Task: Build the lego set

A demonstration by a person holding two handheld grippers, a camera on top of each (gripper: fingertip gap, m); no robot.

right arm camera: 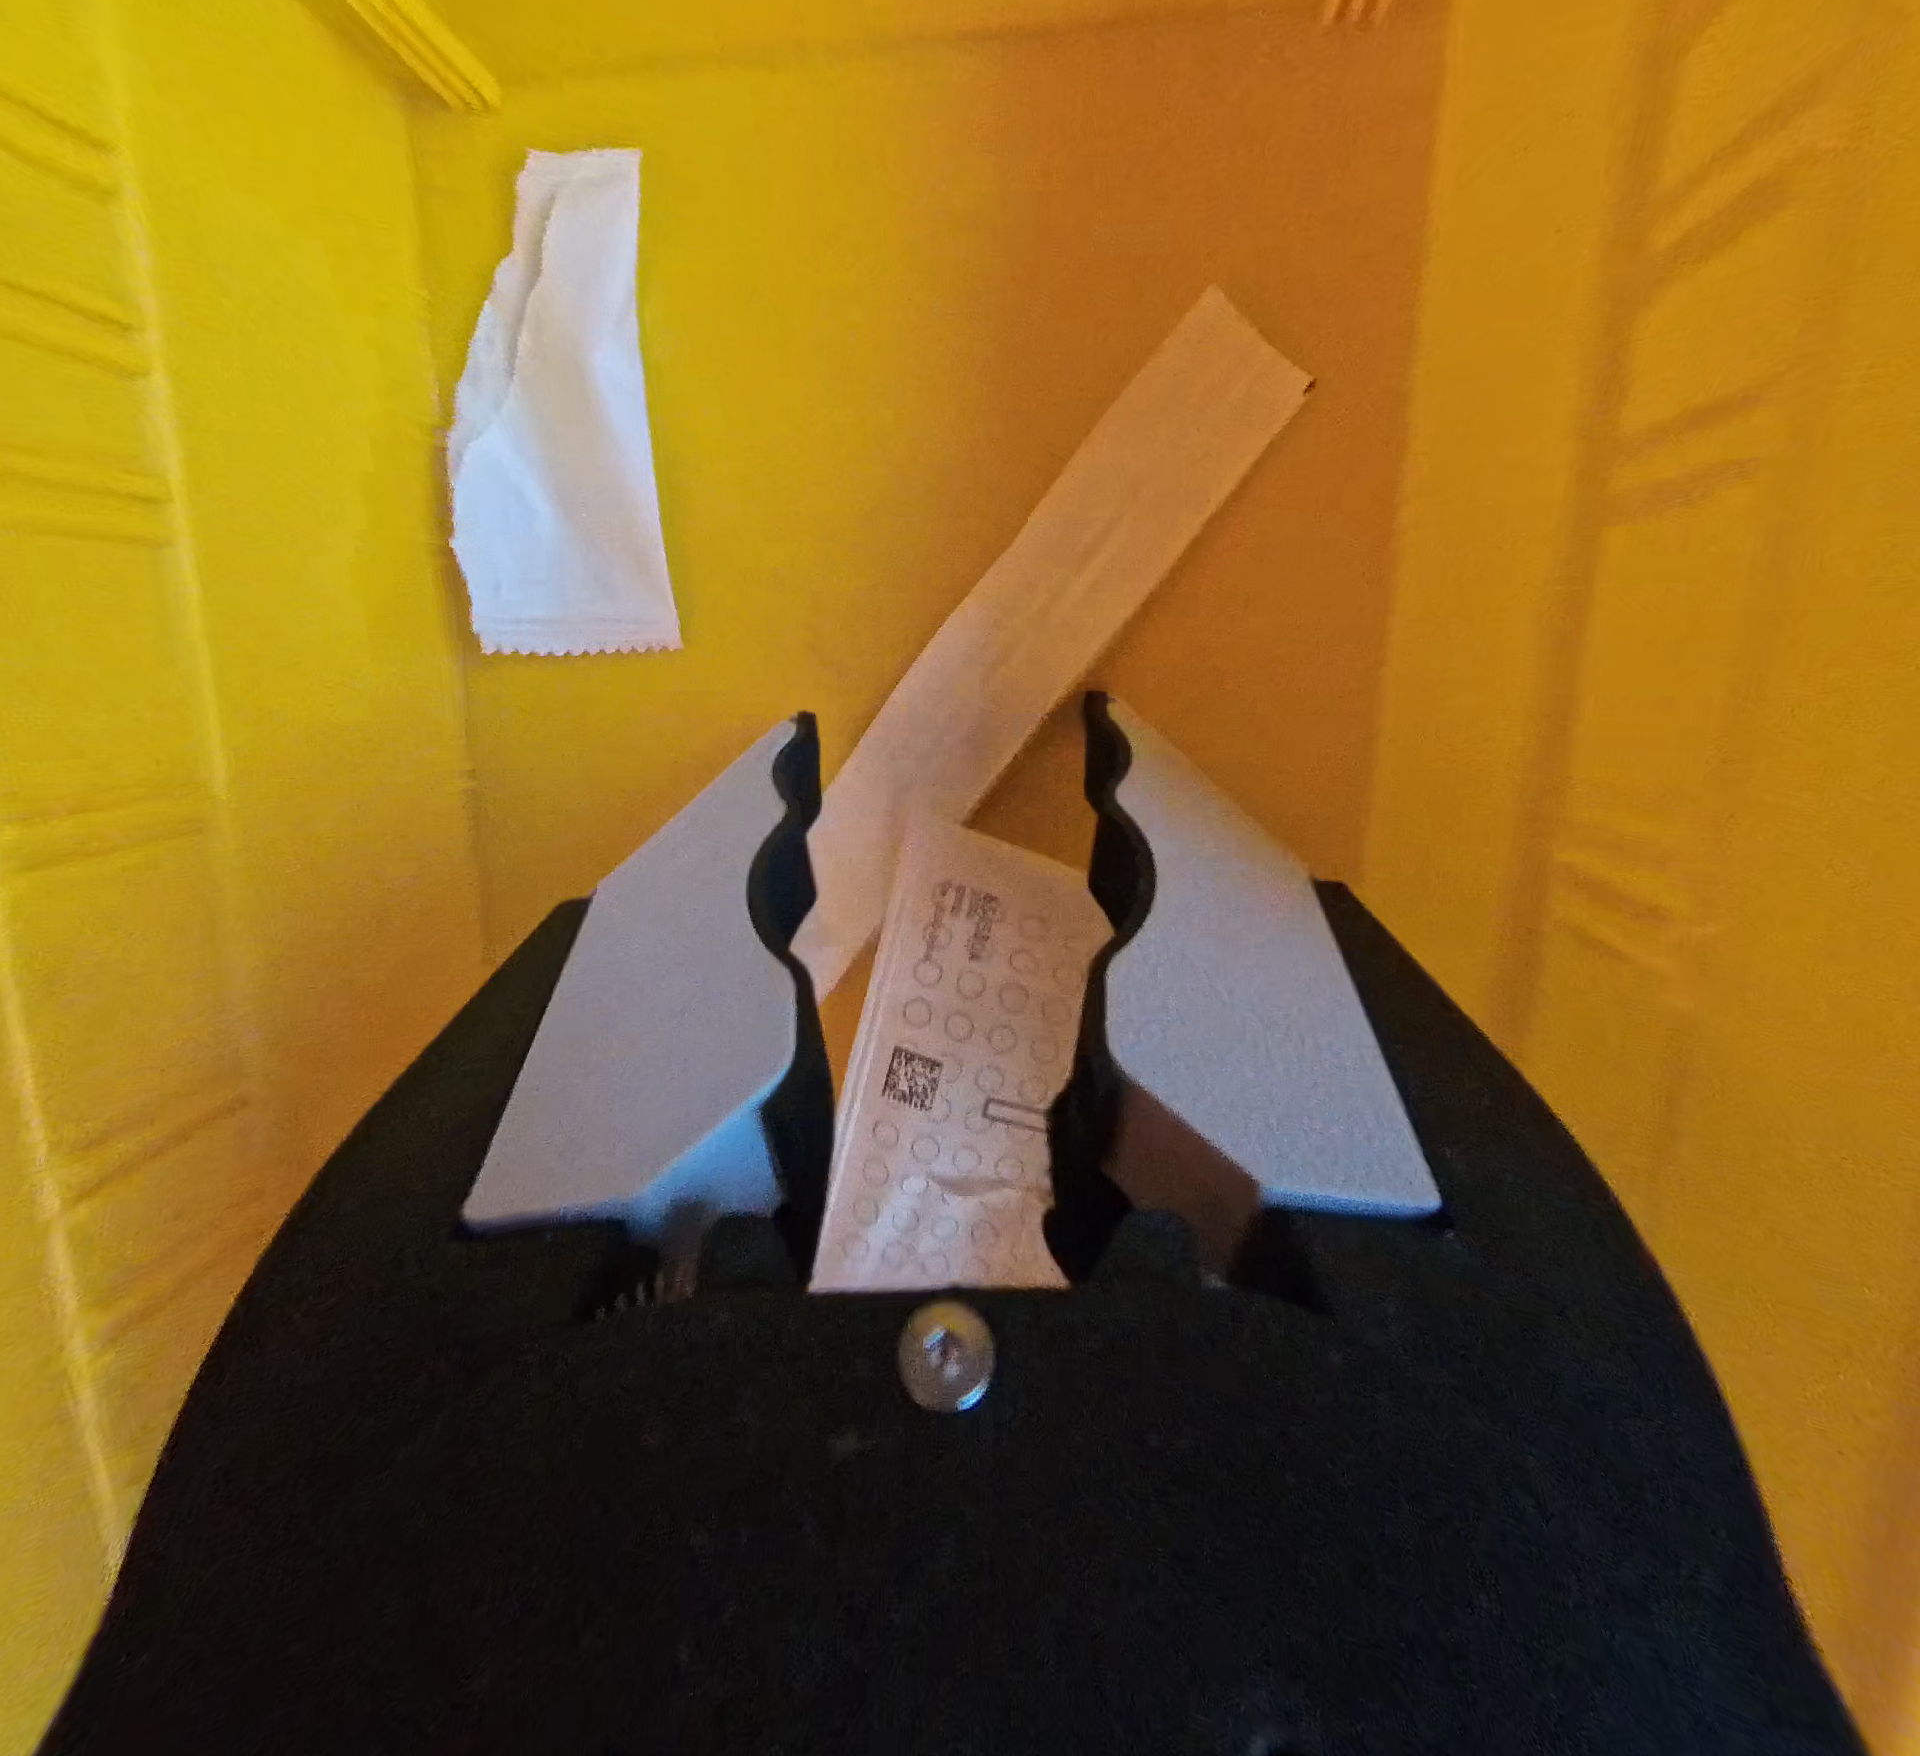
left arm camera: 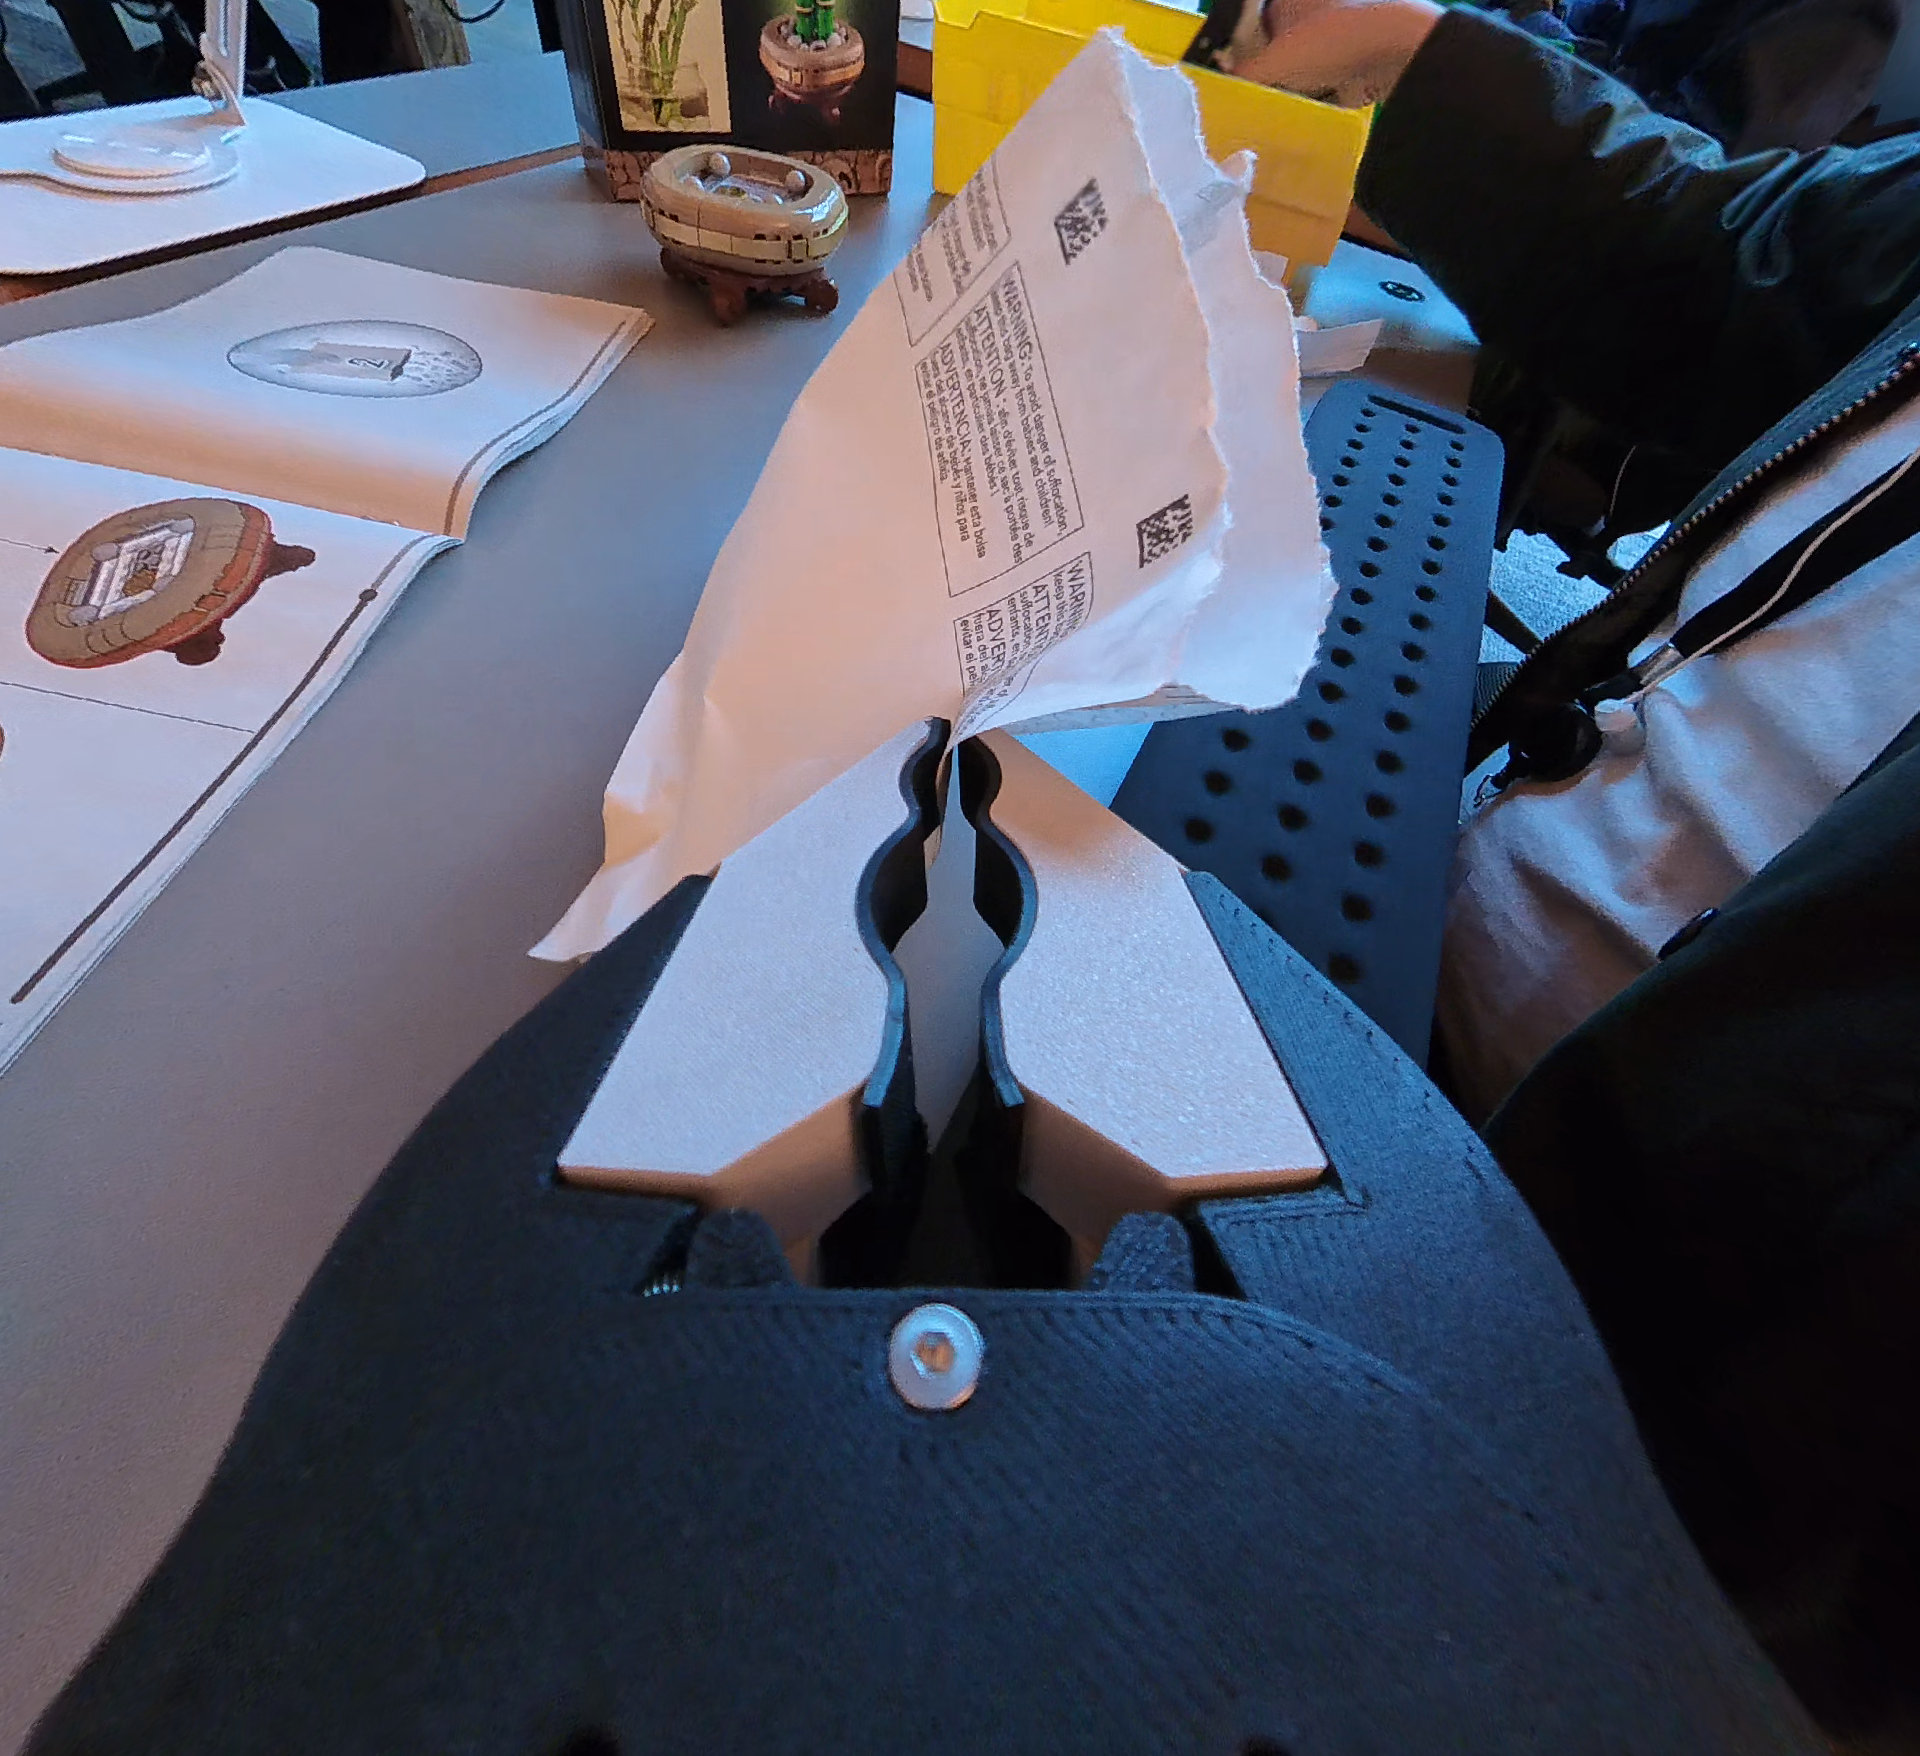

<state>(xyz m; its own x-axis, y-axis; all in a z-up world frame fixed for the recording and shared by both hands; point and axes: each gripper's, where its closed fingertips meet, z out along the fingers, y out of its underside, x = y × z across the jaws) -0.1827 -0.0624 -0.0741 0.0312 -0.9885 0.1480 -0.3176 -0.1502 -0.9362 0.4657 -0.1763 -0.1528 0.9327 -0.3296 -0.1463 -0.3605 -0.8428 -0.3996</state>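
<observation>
Left gripper (left arm camera: 951, 740): jaws pinched nearly closed on the lower corner of a torn white paper parts bag (left arm camera: 997, 480). Bag stands up from the tips, long axis rising up and to the right, ragged open edge uppermost.

Right gripper (right arm camera: 940, 719): inside the yellow plastic bin (right arm camera: 1662, 563), jaws spread wide, clamping nothing. A printed white paper strip (right arm camera: 951, 1062) lies loose between the fingers; contact cannot be told. A plain long paper strip (right arm camera: 1049, 626) leans diagonally behind it, top to the right. A torn white paper scrap (right arm camera: 566, 418) lies at back left.

On the grey table (left arm camera: 312, 1031): open instruction booklet (left arm camera: 239, 480) at left, black product box (left arm camera: 727, 2) at back, small tan-and-brown brick-built pot on a stand (left arm camera: 743, 226) just before the box. Black perforated chair armrest (left arm camera: 1351, 667) beyond the bag.
</observation>
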